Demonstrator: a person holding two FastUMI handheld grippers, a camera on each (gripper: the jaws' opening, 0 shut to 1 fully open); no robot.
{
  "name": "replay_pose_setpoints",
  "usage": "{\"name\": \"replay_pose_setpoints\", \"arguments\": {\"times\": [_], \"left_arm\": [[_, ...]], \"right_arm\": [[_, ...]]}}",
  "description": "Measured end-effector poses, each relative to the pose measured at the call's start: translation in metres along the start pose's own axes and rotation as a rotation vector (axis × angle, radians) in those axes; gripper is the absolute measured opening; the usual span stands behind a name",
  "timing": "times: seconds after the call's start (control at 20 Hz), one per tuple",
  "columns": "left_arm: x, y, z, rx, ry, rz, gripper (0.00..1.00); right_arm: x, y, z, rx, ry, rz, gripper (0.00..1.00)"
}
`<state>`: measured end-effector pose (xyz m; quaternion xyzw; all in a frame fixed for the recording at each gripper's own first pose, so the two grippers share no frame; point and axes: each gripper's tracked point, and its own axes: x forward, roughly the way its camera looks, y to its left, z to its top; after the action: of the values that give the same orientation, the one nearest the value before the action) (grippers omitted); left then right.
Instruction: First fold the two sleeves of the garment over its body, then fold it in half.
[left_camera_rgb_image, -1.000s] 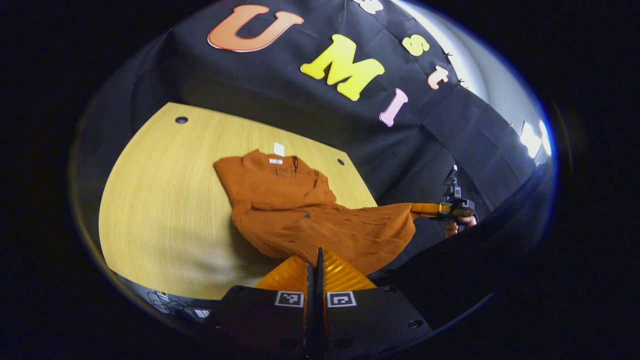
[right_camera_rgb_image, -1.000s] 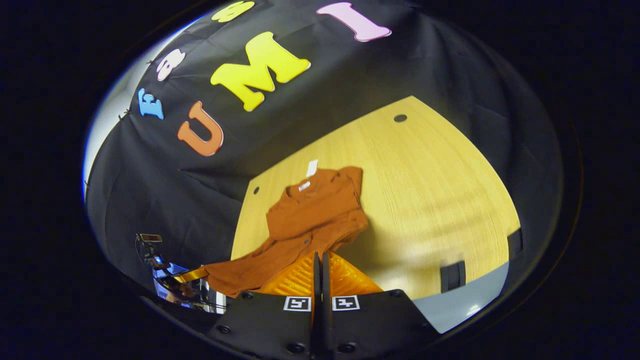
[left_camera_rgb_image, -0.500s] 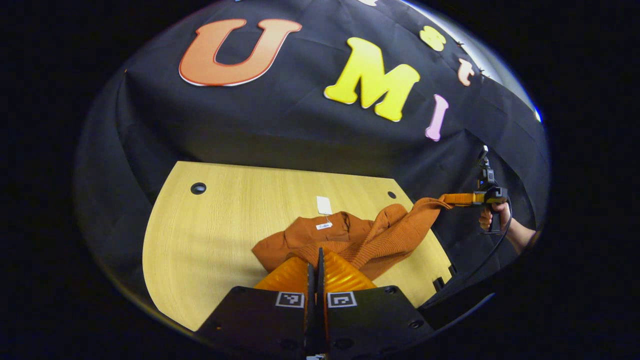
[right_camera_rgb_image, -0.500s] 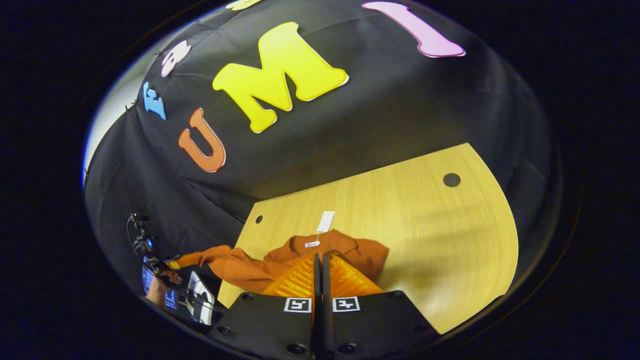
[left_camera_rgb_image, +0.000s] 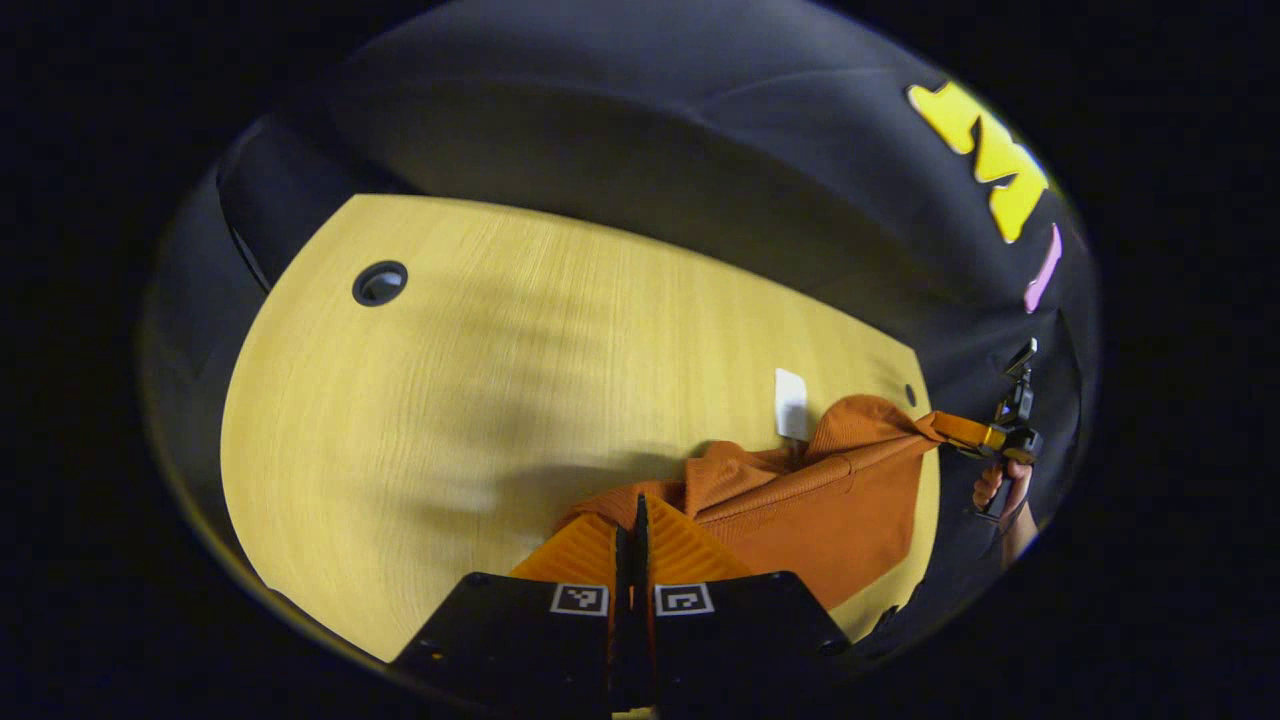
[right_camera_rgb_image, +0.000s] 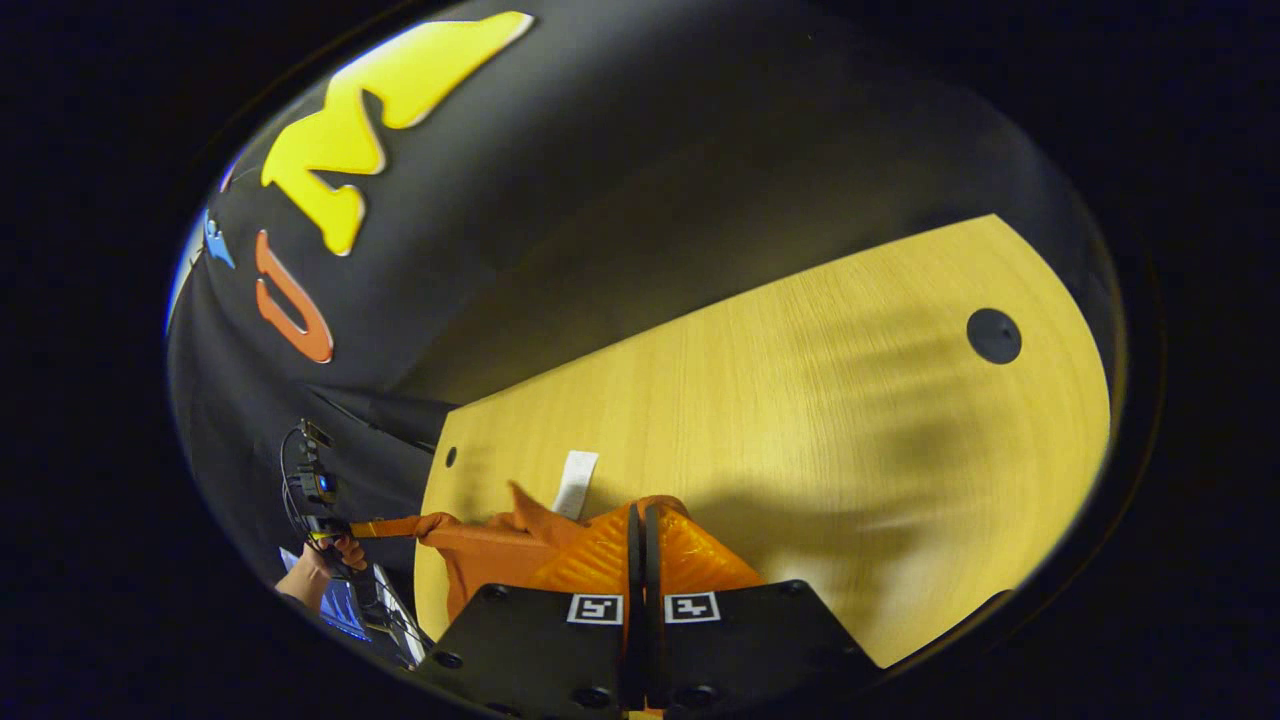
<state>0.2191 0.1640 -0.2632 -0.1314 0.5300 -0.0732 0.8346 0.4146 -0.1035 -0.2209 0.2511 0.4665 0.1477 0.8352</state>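
The orange garment (left_camera_rgb_image: 830, 510) lies bunched on the wooden table (left_camera_rgb_image: 450, 400), its lifted edge stretched tight between the two grippers. My left gripper (left_camera_rgb_image: 640, 505) is shut on one end of that edge, low over the cloth. Farther right, the right gripper (left_camera_rgb_image: 940, 425) pinches the other end, held by a hand (left_camera_rgb_image: 1000, 485). In the right gripper view, my right gripper (right_camera_rgb_image: 643, 512) is shut on the garment (right_camera_rgb_image: 490, 555), and the left gripper (right_camera_rgb_image: 360, 528) holds the far corner. A white tag (left_camera_rgb_image: 790, 403) lies just beyond the cloth. Most of the garment's body is hidden under the lifted layer.
The table has a large round hole (left_camera_rgb_image: 380, 283) near one back corner and a small hole (left_camera_rgb_image: 909, 393) close to the garment. The black cloth wall (left_camera_rgb_image: 650, 130) stands right behind the table. A wide stretch of bare tabletop (right_camera_rgb_image: 850, 420) lies beside the garment.
Both grippers have carried the garment's edge forward over its body, toward the tag end. The cloth now lies doubled over and the views tilt down at the table.
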Motion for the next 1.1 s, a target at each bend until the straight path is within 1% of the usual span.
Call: {"name": "replay_pose_setpoints", "arguments": {"times": [0.05,0.15,0.2,0.25,0.3,0.35,0.4,0.45,0.55,0.6,0.65,0.7,0.75,0.8,0.85,0.9,0.95,1.0,1.05,1.1], "left_arm": [[0.01,0.002,-0.001,-0.002,0.018,0.008,0.03],[0.023,-0.003,-0.004,-0.005,0.063,-0.019,0.03],[0.034,-0.005,-0.008,-0.011,0.091,-0.013,0.03],[0.038,-0.003,-0.009,-0.025,0.101,-0.002,0.03],[0.041,0.002,-0.006,-0.05,0.095,0.004,0.04],[0.038,0.002,0.001,-0.08,0.066,-0.011,0.05],[0.031,0.002,0.008,-0.093,0.03,-0.029,0.18],[0.026,0.003,0.009,-0.089,0.014,-0.033,0.22],[0.014,0.008,0.009,-0.059,-0.014,-0.011,0.21],[0.007,0.007,0.011,-0.048,-0.03,0.0,0.29],[0.0,0.008,0.016,-0.03,-0.06,0.024,0.48],[-0.009,0.011,0.02,-0.017,-0.084,0.042,0.54],[-0.015,0.013,0.022,-0.015,-0.097,0.044,0.63],[-0.022,0.014,0.024,-0.019,-0.112,0.045,0.67],[-0.031,0.014,0.026,-0.026,-0.135,0.05,0.7],[-0.044,0.012,0.03,-0.038,-0.17,0.056,0.72],[-0.063,0.008,0.034,-0.053,-0.213,0.057,0.72],[-0.084,0.002,0.037,-0.061,-0.257,0.051,0.74],[-0.108,-0.005,0.04,-0.056,-0.308,0.045,0.74],[-0.131,-0.016,0.041,-0.044,-0.363,0.037,0.76]], "right_arm": [[0.012,-0.01,-0.001,0.015,0.009,-0.012,0.01],[0.031,-0.024,-0.003,0.043,0.022,-0.027,0.01],[0.04,-0.031,-0.006,0.052,0.032,-0.034,0.01],[0.045,-0.036,-0.009,0.062,0.042,-0.041,0.03],[0.046,-0.036,-0.01,0.08,0.053,-0.04,0.01],[0.046,-0.036,-0.01,0.09,0.043,-0.041,0.01],[0.046,-0.034,-0.006,0.094,0.03,-0.035,0.0],[0.045,-0.03,-0.001,0.089,0.012,-0.033,0.05],[0.034,-0.026,0.01,0.054,-0.034,-0.047,0.13],[0.024,-0.025,0.02,0.033,-0.07,-0.062,0.21],[0.016,-0.019,0.033,0.026,-0.113,-0.061,0.45],[0.006,-0.012,0.04,0.027,-0.14,-0.058,0.69],[-0.002,0.0,0.039,0.029,-0.155,-0.053,0.77],[-0.01,0.008,0.039,0.02,-0.163,-0.053,0.7],[-0.02,0.013,0.036,0.0,-0.175,-0.062,0.77],[-0.031,0.018,0.032,-0.02,-0.189,-0.073,0.7],[-0.045,0.026,0.027,-0.036,-0.201,-0.077,0.7],[-0.06,0.035,0.021,-0.051,-0.219,-0.081,0.77],[-0.076,0.044,0.016,-0.074,-0.241,-0.085,0.72],[-0.094,0.054,0.009,-0.105,-0.267,-0.091,0.85]]}}
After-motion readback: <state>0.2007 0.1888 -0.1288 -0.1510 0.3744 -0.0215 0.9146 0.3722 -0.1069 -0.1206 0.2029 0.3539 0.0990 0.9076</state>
